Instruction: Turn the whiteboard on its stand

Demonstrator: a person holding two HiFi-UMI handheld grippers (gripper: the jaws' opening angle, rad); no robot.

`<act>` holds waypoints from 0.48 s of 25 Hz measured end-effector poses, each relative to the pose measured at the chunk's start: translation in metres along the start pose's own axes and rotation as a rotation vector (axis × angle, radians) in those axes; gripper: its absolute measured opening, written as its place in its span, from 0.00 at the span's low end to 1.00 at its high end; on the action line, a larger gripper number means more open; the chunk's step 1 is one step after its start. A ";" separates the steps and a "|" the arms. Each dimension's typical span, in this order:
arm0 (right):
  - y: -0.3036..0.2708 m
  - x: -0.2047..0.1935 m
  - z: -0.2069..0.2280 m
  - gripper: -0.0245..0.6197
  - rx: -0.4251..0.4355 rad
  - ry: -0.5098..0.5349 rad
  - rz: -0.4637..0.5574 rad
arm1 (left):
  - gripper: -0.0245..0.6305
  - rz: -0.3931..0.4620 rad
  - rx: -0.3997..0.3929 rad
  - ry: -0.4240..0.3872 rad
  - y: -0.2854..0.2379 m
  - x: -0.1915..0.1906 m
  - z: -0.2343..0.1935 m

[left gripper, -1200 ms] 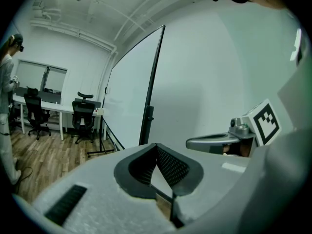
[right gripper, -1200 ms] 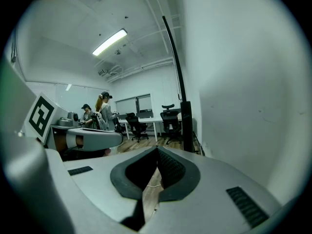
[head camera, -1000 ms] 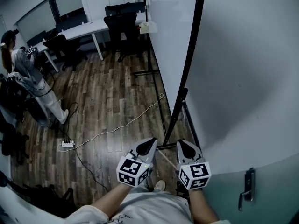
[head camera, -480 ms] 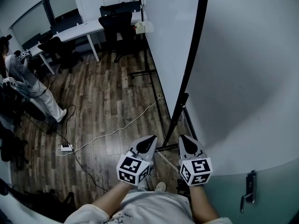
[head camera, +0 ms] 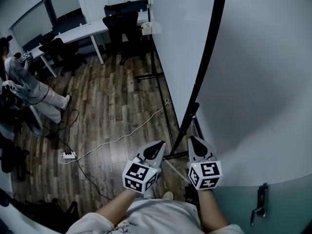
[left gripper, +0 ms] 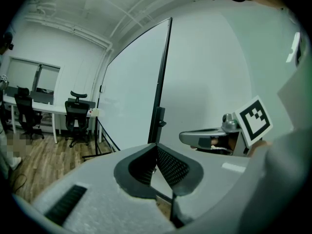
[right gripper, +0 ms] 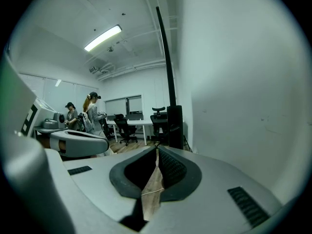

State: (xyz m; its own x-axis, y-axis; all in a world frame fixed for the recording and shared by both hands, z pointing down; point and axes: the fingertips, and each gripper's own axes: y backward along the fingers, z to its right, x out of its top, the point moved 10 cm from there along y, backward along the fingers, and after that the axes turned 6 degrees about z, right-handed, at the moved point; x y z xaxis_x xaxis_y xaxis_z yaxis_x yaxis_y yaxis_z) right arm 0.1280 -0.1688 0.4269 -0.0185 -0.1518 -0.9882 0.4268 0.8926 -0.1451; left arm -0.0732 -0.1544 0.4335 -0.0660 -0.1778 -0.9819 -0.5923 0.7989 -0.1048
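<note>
The whiteboard (head camera: 178,43) stands edge-on ahead of me, its black frame edge (head camera: 204,57) running from the top down to a clamp on the stand (head camera: 191,112). The stand's black legs (head camera: 168,116) reach the wood floor. My left gripper (head camera: 158,146) and right gripper (head camera: 194,141) hang side by side just short of the stand's foot, both shut and empty. The left gripper view has the left gripper (left gripper: 156,149) pointing at the board's face (left gripper: 131,91). In the right gripper view the right gripper (right gripper: 157,154) points along the board's edge post (right gripper: 174,126).
A white cable (head camera: 122,135) crosses the floor to a power strip (head camera: 69,155). A white desk (head camera: 87,30) with black chairs (head camera: 124,26) stands at the back, a person (head camera: 22,77) at the left. A wall and a door handle (head camera: 261,201) lie close on the right.
Both grippers stay in nearly the same place, shut. The board's black edge has shifted slightly to the right in the view. The person at the left has moved.
</note>
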 end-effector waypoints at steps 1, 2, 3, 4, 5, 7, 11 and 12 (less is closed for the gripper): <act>-0.003 0.000 0.001 0.05 -0.003 0.001 0.000 | 0.05 0.000 -0.001 -0.001 -0.001 0.001 -0.001; -0.005 0.001 0.001 0.05 -0.005 0.002 -0.002 | 0.05 0.000 -0.001 -0.001 -0.002 0.001 -0.003; -0.007 0.001 0.002 0.05 -0.007 0.004 -0.003 | 0.05 -0.001 -0.001 -0.002 -0.003 0.001 -0.004; -0.010 0.001 0.003 0.05 -0.009 0.006 -0.005 | 0.05 -0.002 -0.001 -0.002 -0.004 0.001 -0.005; -0.013 0.001 0.004 0.05 -0.011 0.007 -0.007 | 0.05 -0.003 -0.001 -0.003 -0.005 0.002 -0.007; -0.020 0.003 0.008 0.05 -0.013 0.008 -0.009 | 0.05 -0.006 -0.001 -0.005 -0.010 0.005 -0.011; -0.031 0.005 0.015 0.05 -0.020 0.010 -0.008 | 0.05 -0.010 0.001 -0.007 -0.015 0.006 -0.016; -0.033 0.004 0.017 0.06 -0.021 0.010 -0.008 | 0.05 -0.011 0.002 -0.007 -0.017 0.005 -0.017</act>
State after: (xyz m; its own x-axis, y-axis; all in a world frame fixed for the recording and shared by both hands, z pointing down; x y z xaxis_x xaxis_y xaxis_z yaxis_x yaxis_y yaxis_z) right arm 0.1292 -0.2066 0.4282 -0.0309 -0.1547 -0.9875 0.4073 0.9003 -0.1538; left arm -0.0772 -0.1783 0.4327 -0.0540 -0.1821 -0.9818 -0.5912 0.7982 -0.1155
